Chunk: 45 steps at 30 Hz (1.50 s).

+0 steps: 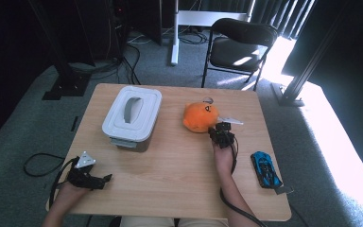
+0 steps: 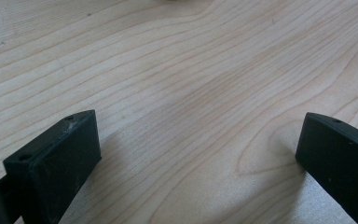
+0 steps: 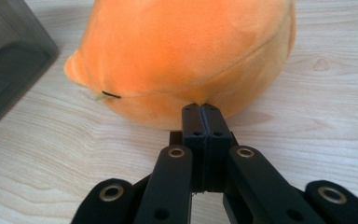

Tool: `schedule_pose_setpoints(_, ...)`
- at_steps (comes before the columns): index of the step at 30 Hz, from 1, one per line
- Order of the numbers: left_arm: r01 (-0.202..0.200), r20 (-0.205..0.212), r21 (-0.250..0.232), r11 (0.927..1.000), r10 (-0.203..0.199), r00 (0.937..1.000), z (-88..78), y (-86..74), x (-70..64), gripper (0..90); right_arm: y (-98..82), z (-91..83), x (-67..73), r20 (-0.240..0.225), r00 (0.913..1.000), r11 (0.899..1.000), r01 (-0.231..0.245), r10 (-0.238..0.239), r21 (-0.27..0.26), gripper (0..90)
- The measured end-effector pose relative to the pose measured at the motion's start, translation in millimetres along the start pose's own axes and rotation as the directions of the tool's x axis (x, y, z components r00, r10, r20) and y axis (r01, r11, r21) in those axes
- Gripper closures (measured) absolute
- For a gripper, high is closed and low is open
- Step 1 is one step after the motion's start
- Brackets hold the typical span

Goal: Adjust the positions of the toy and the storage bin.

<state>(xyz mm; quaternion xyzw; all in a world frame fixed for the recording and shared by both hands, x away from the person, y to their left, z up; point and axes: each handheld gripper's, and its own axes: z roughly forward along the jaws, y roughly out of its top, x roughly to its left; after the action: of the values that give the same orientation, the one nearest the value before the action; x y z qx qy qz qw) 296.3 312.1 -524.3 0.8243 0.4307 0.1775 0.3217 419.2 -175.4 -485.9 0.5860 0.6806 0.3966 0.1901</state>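
An orange plush toy (image 1: 201, 117) lies on the wooden table (image 1: 170, 184), right of centre. My right gripper (image 1: 221, 130) sits at its near right edge. In the right gripper view the jaws stand pressed together at the plush toy's (image 3: 186, 56) lower edge, and the right gripper (image 3: 200, 108) pinches a small fold of its fabric. My left gripper (image 1: 105, 179) rests low at the table's near left corner. The left gripper view shows that left gripper (image 2: 199, 125) open, with bare wood between its jaws.
A white-lidded container (image 1: 132, 113) with a grey handle stands left of the plush; its dark wall (image 3: 9, 60) is close to the toy. A blue toy car (image 1: 266, 169) lies at the right edge. A black chair (image 1: 238, 45) stands beyond the table.
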Motion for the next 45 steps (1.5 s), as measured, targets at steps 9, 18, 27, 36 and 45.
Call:
schedule_pose_setpoints(9,0.0,0.0,0.0,1.0,0.0,1.0,0.0,0.0,0.0,0.4,7.7,0.4,-17.6,0.051,0.9986,1.0,0.014,-0.014,0.006,90.0)
schedule_pose_setpoints(18,0.0,0.0,0.0,1.0,0.0,1.0,0.0,0.0,0.0,0.4,34.2,10.3,-47.2,0.114,0.9932,0.998,0.02,-0.027,0.058,90.0)
schedule_pose_setpoints(27,0.001,-0.003,0.0,1.0,-0.001,1.0,-0.4,-0.4,0.1,0.4,45.9,6.9,-64.3,0.136,0.9907,0.999,0.002,-0.009,0.049,75.3)
schedule_pose_setpoints(36,0.001,-0.003,0.001,1.0,-0.001,1.0,-0.4,-0.4,0.1,0.4,26.1,-37.8,-48.5,0.07,0.9975,0.999,-0.011,0.013,-0.032,43.0)
schedule_pose_setpoints(45,0.001,-0.003,0.001,1.0,-0.001,1.0,-0.4,-0.4,0.1,0.4,-1.1,-47.6,-20.3,0.007,0.9998,0.999,-0.019,0.02,-0.037,25.3)
